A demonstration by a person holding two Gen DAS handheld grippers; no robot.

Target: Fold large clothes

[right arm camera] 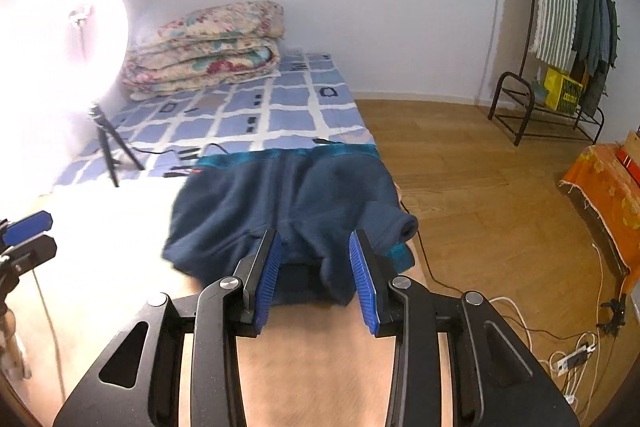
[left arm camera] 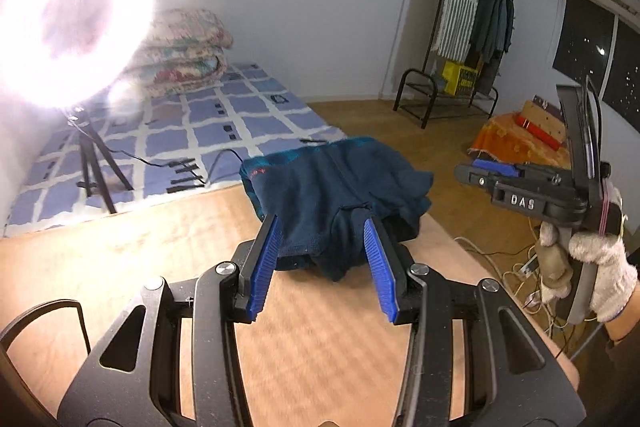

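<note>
Blue-padded fingers of the left tool (left arm camera: 324, 263) and right tool (right arm camera: 314, 277) stand apart, released, above the desk (left arm camera: 168, 239). Mid-frame beyond them, a folded navy fleece garment (right arm camera: 280, 211) lies at the desk's far edge.

left gripper (left arm camera: 324, 227): parted, empty | right gripper (right arm camera: 314, 241): parted, empty
</note>
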